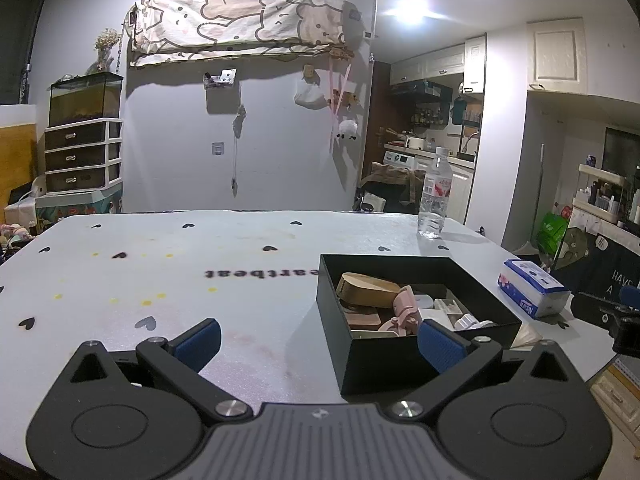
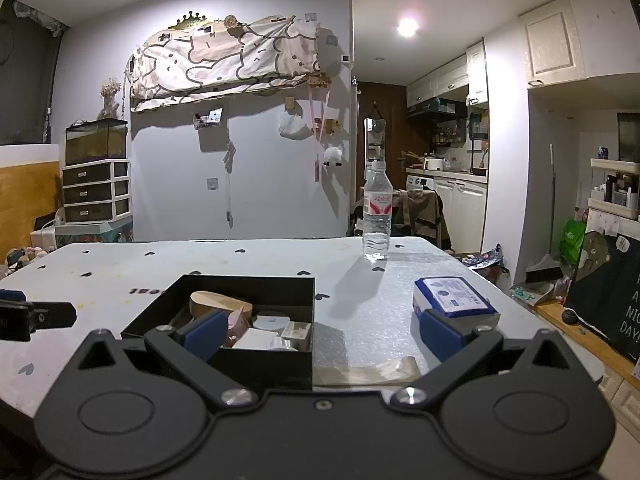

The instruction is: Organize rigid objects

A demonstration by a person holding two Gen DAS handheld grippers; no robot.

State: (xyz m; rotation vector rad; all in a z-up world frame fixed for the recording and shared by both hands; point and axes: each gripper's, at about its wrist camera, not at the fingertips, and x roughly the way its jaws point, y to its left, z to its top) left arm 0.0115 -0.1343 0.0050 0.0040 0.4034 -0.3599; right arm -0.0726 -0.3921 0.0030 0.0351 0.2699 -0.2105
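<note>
A black open-topped box point(image 1: 420, 320) is seen on a white table point(image 1: 160, 272) printed with small black hearts; it serves as the landmark here. Inside the box several rigid objects are heaped: a tan wooden oval piece point(image 1: 366, 290) toward the far left corner, a pink clip-like item point(image 1: 404, 312) at the middle, and white containers point(image 2: 272, 322) toward the near right. Beyond the box's far right corner a clear water bottle point(image 1: 434, 196) stands upright, well apart from it. To the right of the box a blue-and-white tissue pack point(image 2: 454, 296) lies flat, and a clear plastic sheet point(image 2: 380, 370) lies just beside the box's near right corner.

The left gripper point(image 1: 318, 338) is held in front of the box, to its left, jaws spread wide and empty. The right gripper point(image 2: 322, 332) is held in front of the box's right half, jaws likewise released with nothing between them.

The objects appear already gathered in the box. A risk is judged here: the contents are crowded and overlapping, so a reach inside could snag a neighbouring item, and the light box could be nudged or tipped by an open finger catching its wall.
</note>
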